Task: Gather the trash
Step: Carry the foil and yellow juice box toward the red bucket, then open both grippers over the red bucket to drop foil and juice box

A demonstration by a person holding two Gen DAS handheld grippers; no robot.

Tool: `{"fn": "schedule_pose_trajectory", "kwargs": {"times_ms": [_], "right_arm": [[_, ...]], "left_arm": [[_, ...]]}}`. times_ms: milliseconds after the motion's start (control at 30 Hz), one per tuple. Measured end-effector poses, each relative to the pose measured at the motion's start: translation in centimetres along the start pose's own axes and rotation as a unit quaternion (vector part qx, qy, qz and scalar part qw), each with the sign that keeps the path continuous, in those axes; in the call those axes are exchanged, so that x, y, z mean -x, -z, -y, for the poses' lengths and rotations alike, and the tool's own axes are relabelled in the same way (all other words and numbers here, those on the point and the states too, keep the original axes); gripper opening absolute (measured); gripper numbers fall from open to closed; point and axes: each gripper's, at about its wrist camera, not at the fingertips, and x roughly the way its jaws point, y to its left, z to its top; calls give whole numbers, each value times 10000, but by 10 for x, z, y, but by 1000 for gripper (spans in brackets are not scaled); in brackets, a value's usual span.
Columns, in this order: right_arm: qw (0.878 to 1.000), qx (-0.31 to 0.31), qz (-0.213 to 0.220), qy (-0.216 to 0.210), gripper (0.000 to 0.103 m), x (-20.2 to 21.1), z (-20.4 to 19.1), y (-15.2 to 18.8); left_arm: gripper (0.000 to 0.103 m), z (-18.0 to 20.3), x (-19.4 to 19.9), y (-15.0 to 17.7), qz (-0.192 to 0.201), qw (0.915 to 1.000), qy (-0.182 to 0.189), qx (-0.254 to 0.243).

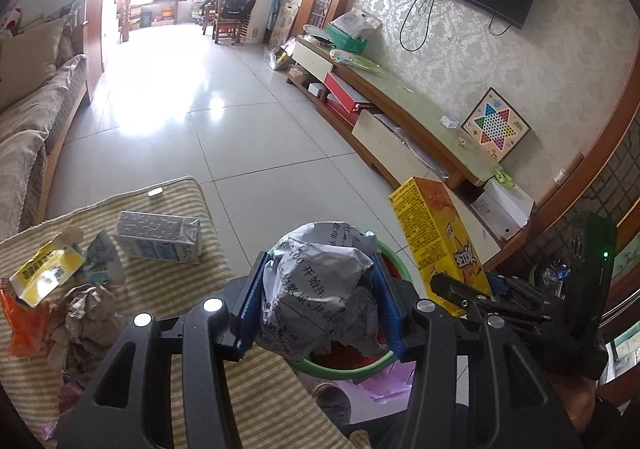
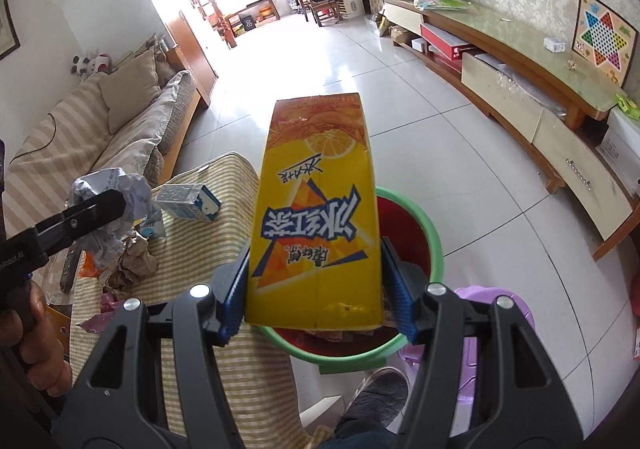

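Both grippers are clamped: the left gripper (image 1: 318,303) and the right gripper (image 2: 316,289) point forward, side by side.

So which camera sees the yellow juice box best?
The right wrist view. There the juice box fills the middle, its printed front facing the camera, gripped by the right claw above the green bin. The left wrist view shows the box smaller, off to the side and at an angle.

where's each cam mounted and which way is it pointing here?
Left wrist: on left gripper, facing along its fingers at the crumpled paper over the green-rimmed bin; right gripper at right.
Right wrist: on right gripper, facing the yellow carton; person's hand at left.
Shared: bin, both items, milk carton.
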Motion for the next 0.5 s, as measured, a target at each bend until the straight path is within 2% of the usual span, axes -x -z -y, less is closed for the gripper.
{"fn": "schedule_pose_trajectory", "kwargs": {"times_ms": [267,500], "right_arm": [[9998,-129,-126,-68,58,-14,27,7],[9995,-189,-252,-74,58,-26,34,12]], "left_arm": [[47,21,-43,-7,-218,9997,83,-15],[47,25,-63,-8,-354,9993,103,-2]]}}
